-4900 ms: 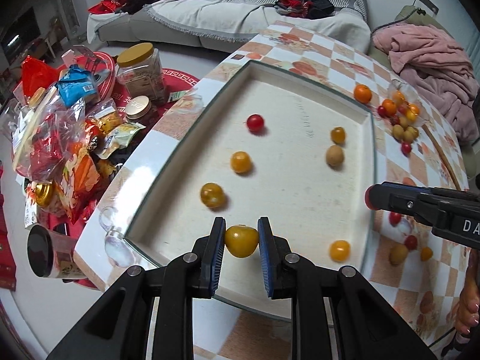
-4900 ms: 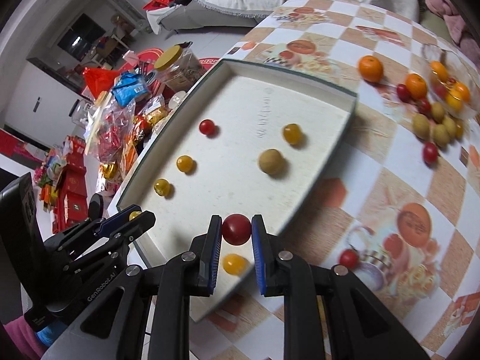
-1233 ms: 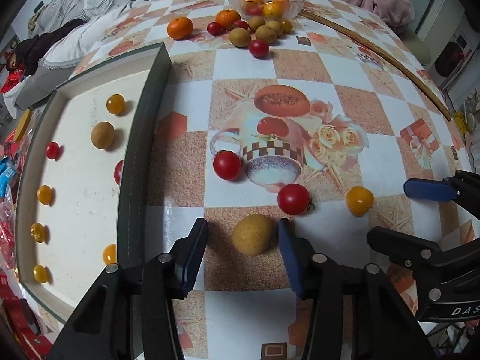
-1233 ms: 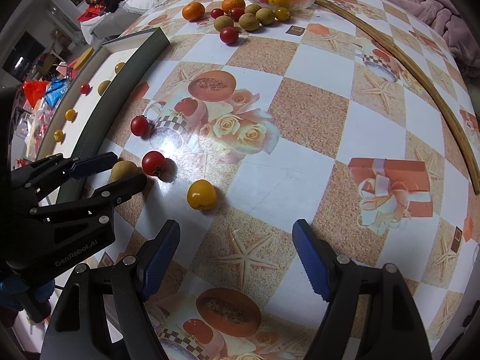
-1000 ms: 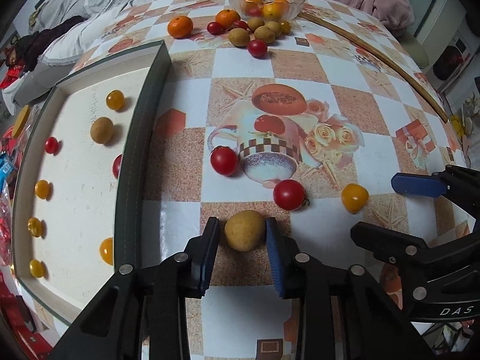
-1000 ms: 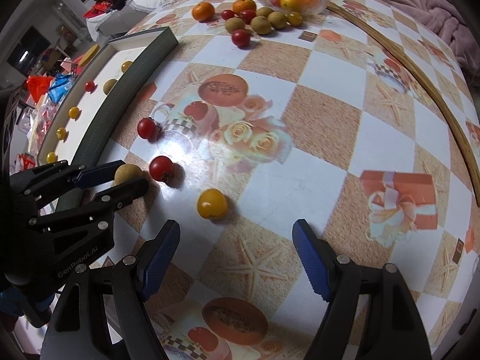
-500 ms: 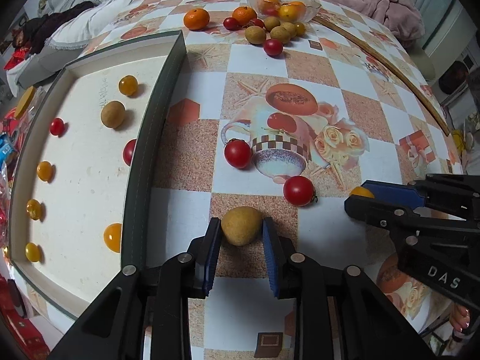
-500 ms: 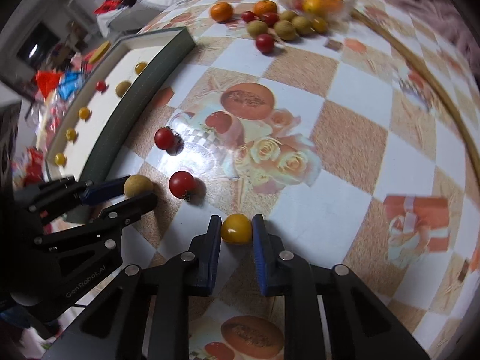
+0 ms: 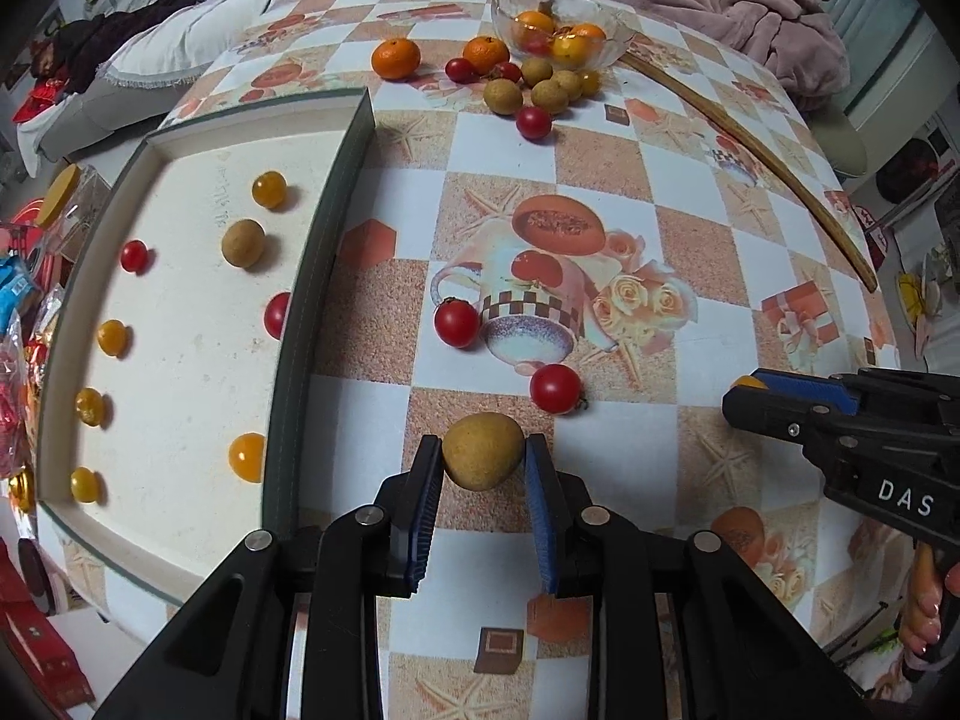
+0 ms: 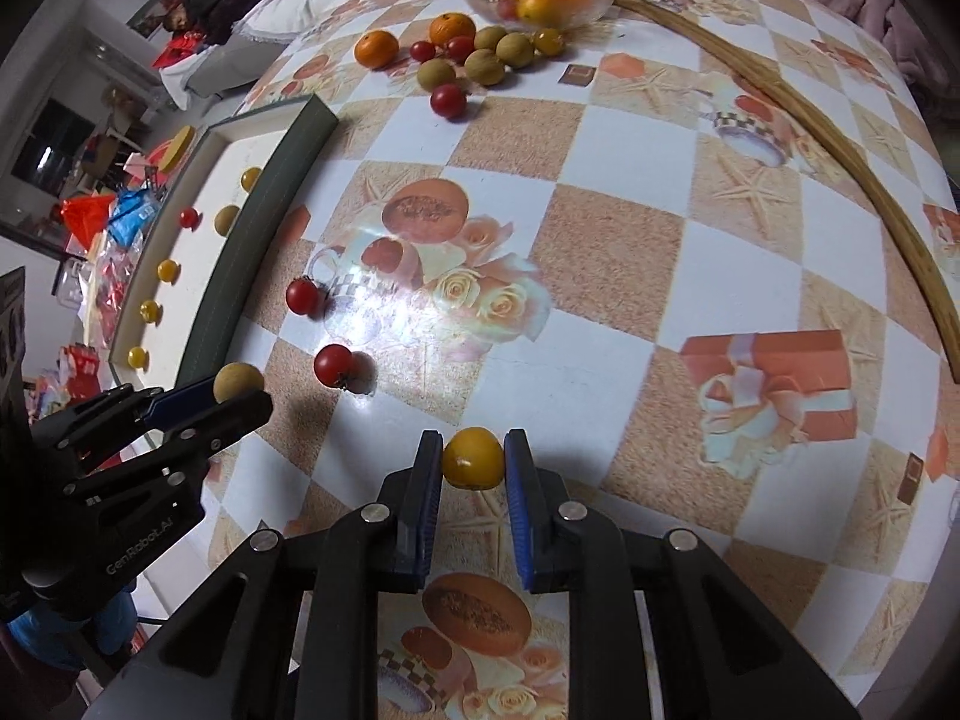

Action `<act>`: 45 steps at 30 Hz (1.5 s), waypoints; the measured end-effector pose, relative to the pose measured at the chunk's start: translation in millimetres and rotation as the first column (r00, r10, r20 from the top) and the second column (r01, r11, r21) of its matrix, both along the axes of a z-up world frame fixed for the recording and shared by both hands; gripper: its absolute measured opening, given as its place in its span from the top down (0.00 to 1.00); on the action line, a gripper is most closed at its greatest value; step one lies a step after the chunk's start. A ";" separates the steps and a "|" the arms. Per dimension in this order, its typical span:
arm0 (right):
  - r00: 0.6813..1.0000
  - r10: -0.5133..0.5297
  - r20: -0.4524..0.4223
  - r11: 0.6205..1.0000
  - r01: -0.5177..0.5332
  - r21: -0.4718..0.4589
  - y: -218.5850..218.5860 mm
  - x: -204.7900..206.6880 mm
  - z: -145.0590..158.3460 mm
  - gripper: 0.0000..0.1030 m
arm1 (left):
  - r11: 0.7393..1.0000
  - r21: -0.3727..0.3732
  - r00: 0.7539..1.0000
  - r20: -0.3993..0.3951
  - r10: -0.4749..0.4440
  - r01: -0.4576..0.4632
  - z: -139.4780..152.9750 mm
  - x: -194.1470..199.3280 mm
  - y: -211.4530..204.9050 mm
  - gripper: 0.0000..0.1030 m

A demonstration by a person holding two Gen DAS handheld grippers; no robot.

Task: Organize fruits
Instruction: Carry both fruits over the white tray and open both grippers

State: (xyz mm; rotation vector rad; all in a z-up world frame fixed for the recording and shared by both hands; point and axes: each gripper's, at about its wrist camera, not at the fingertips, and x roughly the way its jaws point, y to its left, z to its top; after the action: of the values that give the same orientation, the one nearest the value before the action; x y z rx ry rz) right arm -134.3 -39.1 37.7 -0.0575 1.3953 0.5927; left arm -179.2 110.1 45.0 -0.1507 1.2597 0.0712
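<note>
Checkered tablecloth (image 10: 618, 252) lies bare ahead and right of the right gripper (image 10: 473, 459), which pinches a yellow tomato (image 10: 473, 457). Only the left wrist view shows the tray's floor (image 9: 180, 324), its dark rim (image 9: 300, 324) left of the left gripper (image 9: 483, 462), clamped on a brown longan (image 9: 483, 457)

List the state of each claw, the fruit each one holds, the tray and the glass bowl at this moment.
Left claw: shut on the tan fruit.
Right claw: shut on the yellow tomato.
Tray: holds small tomatoes and one tan fruit, spaced apart.
Glass bowl: upright, holding oranges.
</note>
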 end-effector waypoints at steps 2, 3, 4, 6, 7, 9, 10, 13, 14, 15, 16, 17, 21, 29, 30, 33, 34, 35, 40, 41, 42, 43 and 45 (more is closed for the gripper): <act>1.000 -0.002 0.001 1.000 0.002 0.002 -1.4 0.9 7.8 0.78 | 1.000 -0.002 1.000 0.001 0.001 -0.001 10.0 -1.4 -0.8 0.72; 1.000 -0.002 0.003 1.000 0.002 0.004 -1.7 1.6 11.7 0.78 | 1.000 -0.001 1.000 0.003 0.001 -0.001 15.2 -2.3 -1.1 0.72; 1.000 -0.002 0.005 1.000 0.002 0.006 -2.3 2.3 16.4 0.78 | 1.000 0.001 1.000 0.005 0.001 -0.001 22.0 -3.4 -1.5 0.72; 1.000 -0.001 0.007 1.000 0.001 0.009 -3.6 3.3 25.7 0.78 | 1.000 0.007 1.000 0.010 0.001 -0.001 33.4 -5.2 -1.9 0.72; 1.000 0.001 0.009 1.000 -0.001 0.013 -4.1 3.6 31.1 0.78 | 1.000 0.011 1.000 0.015 0.003 -0.004 41.3 -6.9 -1.9 0.72; 1.000 0.007 0.012 1.000 -0.007 0.020 -4.4 3.9 42.6 0.78 | 1.000 0.014 1.000 0.019 0.008 -0.008 54.0 -9.7 -1.4 0.72; 1.000 0.012 0.012 1.000 -0.013 0.023 -4.5 4.0 47.4 0.78 | 1.000 0.016 1.000 0.022 0.012 -0.012 62.5 -12.0 -0.9 0.72; 0.999 0.030 0.014 0.999 -0.031 0.039 -2.4 1.4 65.2 0.78 | 1.000 0.019 0.999 0.025 0.021 -0.022 81.9 -18.8 2.6 0.72; 0.999 0.034 0.017 0.998 -0.035 0.044 -1.8 0.4 69.1 0.78 | 0.999 0.029 0.999 0.026 0.024 -0.024 87.9 -21.6 4.1 0.72; 0.999 0.040 0.020 0.998 -0.041 0.050 -0.4 -0.8 73.7 0.78 | 0.999 0.037 0.999 0.025 0.028 -0.028 93.8 -24.6 6.2 0.72; 0.999 0.045 0.021 0.997 -0.047 0.060 1.4 -1.8 78.8 0.78 | 0.999 0.042 0.999 0.023 0.034 -0.035 98.0 -26.7 7.9 0.72; 0.999 0.049 0.021 0.996 -0.050 0.069 3.3 -2.5 82.8 0.78 | 0.998 0.046 0.999 0.024 0.042 -0.043 102.1 -29.1 10.6 0.72; 0.997 0.067 0.032 0.993 -0.069 0.092 12.8 -4.5 95.9 0.78 | 0.994 0.058 0.996 0.032 0.088 -0.089 115.4 -37.9 29.4 0.72; 0.997 0.052 0.051 0.994 -0.057 0.098 44.8 -1.0 107.4 0.78 | 0.992 0.050 0.993 0.051 0.111 -0.113 121.1 -31.8 73.2 0.72; 0.998 0.046 0.051 0.994 -0.051 0.095 50.4 -0.7 107.2 0.78 | 0.993 0.045 0.993 0.050 0.105 -0.108 119.3 -30.0 79.0 0.72; 0.999 0.014 0.050 0.996 -0.018 0.086 71.4 1.2 104.1 0.78 | 0.996 0.040 0.996 0.039 0.075 -0.077 110.4 -23.2 98.9 0.72; 0.999 -0.001 0.052 0.996 -0.004 0.084 78.8 1.4 103.0 0.78 | 0.998 0.037 0.998 0.032 0.056 -0.057 105.9 -20.1 108.4 0.72; 0.999 -0.014 0.052 0.997 0.010 0.080 85.6 1.7 101.6 0.78 | 0.999 0.038 0.999 0.025 0.035 -0.036 101.7 -17.2 117.4 0.72; 0.994 -0.102 0.031 0.993 0.100 0.056 127.0 2.3 90.7 0.78 | 0.999 0.019 0.999 -0.007 -0.048 0.048 86.2 -3.5 159.7 0.72; 0.993 -0.113 0.026 0.992 0.112 0.054 135.4 2.1 88.7 0.78 | 0.998 0.016 0.998 -0.009 -0.061 0.062 83.7 -1.0 166.4 0.72; 0.992 -0.123 0.019 0.991 0.122 0.052 144.1 2.0 86.4 0.78 | 0.997 0.017 0.997 -0.013 -0.081 0.081 80.1 2.7 174.7 0.72; 0.991 -0.132 0.012 0.990 0.132 0.051 152.9 1.8 84.2 0.78 | 0.995 0.018 0.995 -0.014 -0.094 0.094 77.6 5.5 180.0 0.72; 0.990 -0.140 0.004 0.989 0.140 0.043 170.3 1.8 80.2 0.78 | 0.994 0.013 0.994 -0.014 -0.111 0.111 72.5 11.4 190.4 0.72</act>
State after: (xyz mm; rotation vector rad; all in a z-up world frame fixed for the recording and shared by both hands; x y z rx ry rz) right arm -132.5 131.2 117.9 0.0722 1.3666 0.5045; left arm -167.8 300.5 117.4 -0.0683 1.2788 -0.0149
